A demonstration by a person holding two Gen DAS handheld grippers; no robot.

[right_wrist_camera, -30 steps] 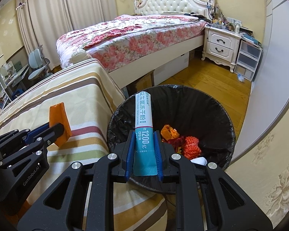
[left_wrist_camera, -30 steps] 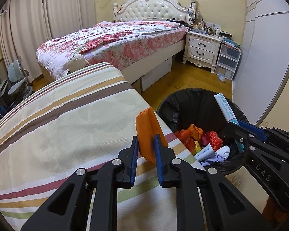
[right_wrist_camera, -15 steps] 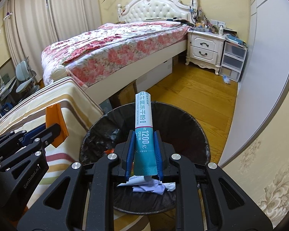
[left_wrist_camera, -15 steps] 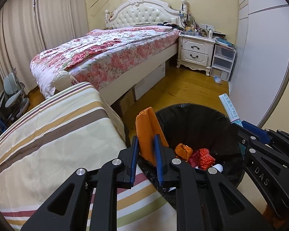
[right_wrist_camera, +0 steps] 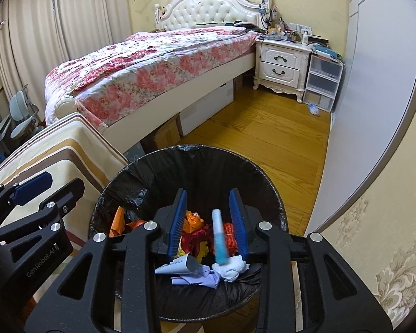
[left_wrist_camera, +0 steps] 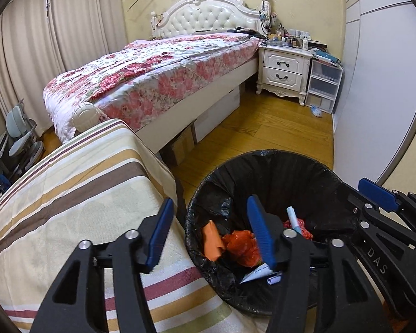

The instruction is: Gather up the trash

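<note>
From the left wrist, the left gripper gapes wide and empty, straddling the bin rim beside the striped bedspread; the orange wrapper lies inside. From the right wrist, the right gripper stands open above the bin, the blue tube loose between its fingers amid trash.

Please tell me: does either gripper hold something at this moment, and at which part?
Nothing is held. The left gripper and right gripper are open above the trash bin; the blue tube is inside it.
</note>
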